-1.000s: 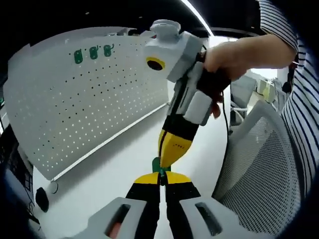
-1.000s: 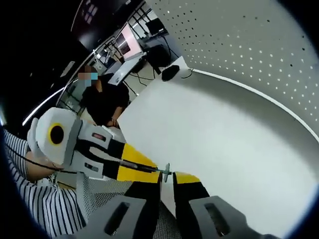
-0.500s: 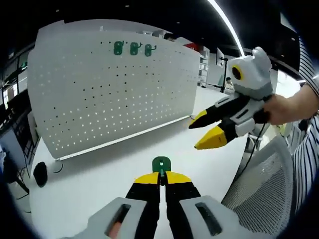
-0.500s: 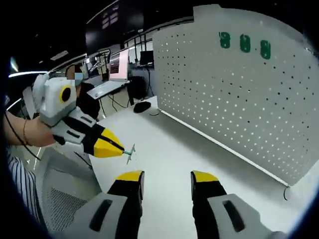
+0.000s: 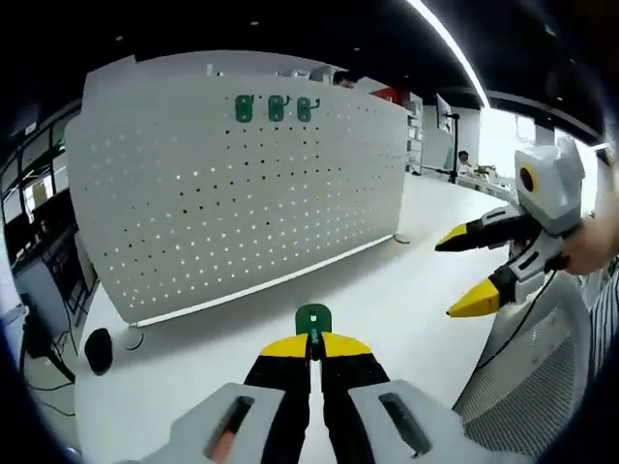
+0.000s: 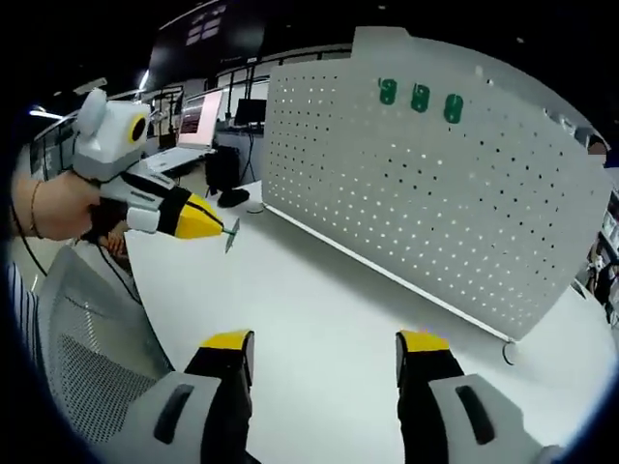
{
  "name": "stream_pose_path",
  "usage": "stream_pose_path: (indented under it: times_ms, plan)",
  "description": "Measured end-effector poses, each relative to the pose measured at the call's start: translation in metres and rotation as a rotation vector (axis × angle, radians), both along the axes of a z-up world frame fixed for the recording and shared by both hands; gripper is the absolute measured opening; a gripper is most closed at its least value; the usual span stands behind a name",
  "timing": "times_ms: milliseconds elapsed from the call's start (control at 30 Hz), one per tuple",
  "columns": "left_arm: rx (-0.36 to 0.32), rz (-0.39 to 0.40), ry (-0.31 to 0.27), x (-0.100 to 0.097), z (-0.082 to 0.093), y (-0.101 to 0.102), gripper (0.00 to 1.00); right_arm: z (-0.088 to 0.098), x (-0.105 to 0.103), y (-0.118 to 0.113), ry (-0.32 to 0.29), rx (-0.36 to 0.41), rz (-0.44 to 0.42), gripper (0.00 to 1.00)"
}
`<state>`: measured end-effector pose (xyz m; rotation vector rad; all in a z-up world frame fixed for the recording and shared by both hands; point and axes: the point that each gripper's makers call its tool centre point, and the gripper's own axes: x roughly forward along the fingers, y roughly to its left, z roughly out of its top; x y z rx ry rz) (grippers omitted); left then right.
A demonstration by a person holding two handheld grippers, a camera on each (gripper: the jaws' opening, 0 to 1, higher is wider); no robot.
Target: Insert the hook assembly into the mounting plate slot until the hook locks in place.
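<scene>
Approach step: green plastic hook pinched in left gripper, heading for white perforated pegboard.
Right gripper jaws wide, empty; next, align with a hole.

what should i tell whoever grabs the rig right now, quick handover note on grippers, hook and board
Left gripper: shut on the green hook, held out over the white table, short of the board.
Right gripper: open, holding nothing, off to the side.
White pegboard stands upright on the table; three green hooks already hang in a row near its top edge.
Done: hook is in the left gripper alone.
Left: carry it to the pegboard, push it into a slot until it locks.
</scene>
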<state>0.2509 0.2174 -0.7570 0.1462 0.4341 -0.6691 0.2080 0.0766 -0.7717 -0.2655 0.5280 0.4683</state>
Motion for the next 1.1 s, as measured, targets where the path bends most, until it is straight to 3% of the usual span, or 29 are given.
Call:
stream_pose_path:
  times_ms: [500, 767, 1100]
  plan:
    - [-0.026, 0.103, -0.069, 0.025, 0.023, -0.003, 0.01, -0.023, -0.029, -0.015, 0.027, 0.009, -0.057, 0.63]
    - [-0.052, 0.187, -0.093, 0.043, 0.036, 0.004, 0.01, -0.021, -0.026, -0.016, -0.015, -0.007, -0.051, 0.64]
    - [-0.063, 0.276, -0.188, 0.067, 0.069, 0.009, 0.01, -0.024, -0.026, -0.008, -0.039, -0.026, -0.016, 0.66]
